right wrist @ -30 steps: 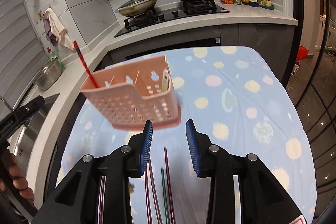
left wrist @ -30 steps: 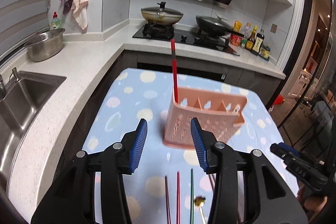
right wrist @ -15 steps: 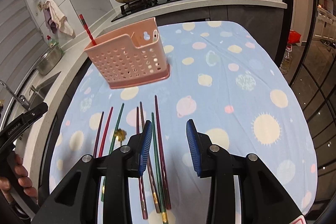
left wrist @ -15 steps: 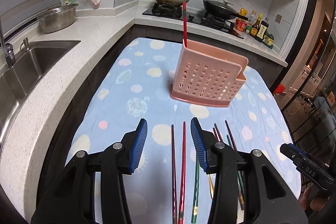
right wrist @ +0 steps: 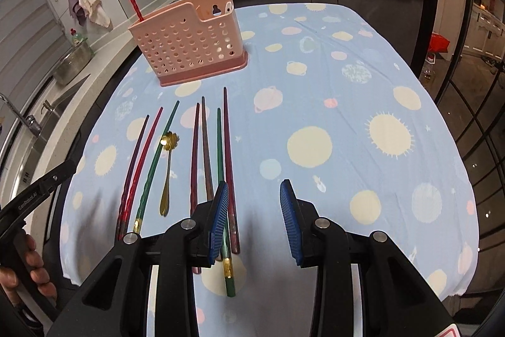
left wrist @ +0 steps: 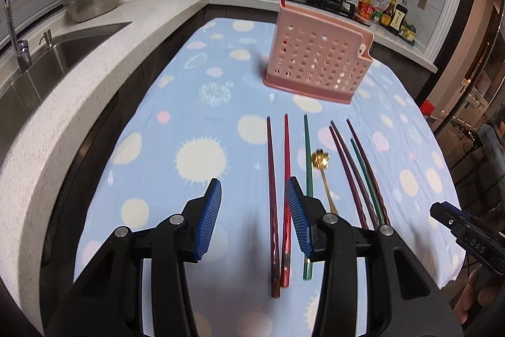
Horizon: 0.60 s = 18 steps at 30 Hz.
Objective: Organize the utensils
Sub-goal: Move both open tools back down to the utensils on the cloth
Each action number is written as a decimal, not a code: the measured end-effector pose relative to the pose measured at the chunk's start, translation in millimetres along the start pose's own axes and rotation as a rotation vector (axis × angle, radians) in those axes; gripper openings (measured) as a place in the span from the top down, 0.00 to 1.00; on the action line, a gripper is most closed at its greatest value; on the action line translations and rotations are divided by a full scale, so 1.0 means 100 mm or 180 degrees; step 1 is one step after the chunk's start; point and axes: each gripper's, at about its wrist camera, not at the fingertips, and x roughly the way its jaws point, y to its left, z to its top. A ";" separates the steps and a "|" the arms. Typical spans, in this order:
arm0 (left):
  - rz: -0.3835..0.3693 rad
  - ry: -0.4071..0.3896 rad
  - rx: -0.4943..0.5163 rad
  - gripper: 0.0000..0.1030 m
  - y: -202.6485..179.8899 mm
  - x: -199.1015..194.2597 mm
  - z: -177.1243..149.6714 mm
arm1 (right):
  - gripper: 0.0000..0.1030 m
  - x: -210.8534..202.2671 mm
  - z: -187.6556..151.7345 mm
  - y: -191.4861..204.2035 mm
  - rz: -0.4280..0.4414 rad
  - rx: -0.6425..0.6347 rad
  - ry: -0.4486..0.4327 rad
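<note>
Left to right on the surface (right wrist: 315, 78) lie three chopsticks (right wrist: 154, 160), one gold spoon (right wrist: 166, 169), then four more chopsticks (right wrist: 205, 147). One red chopstick (right wrist: 134, 3) stands in the pink basket (right wrist: 189, 43). The left claw (left wrist: 252, 210) and right claw (right wrist: 254, 215) are both released, empty.

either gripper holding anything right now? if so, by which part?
Nothing is held. The left gripper and right gripper both stand open above the cloth; the chopsticks and gold spoon lie loose on it.
</note>
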 end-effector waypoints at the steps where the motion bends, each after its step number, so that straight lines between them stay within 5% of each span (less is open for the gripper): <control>1: 0.0008 0.0015 -0.0002 0.60 0.00 0.00 -0.05 | 0.67 0.02 -0.05 0.01 -0.0001 -0.0019 0.0035; 18: 0.0010 0.0308 -0.0001 0.60 0.01 0.16 -0.49 | 0.71 0.28 -0.28 0.15 0.0047 -0.0232 0.0181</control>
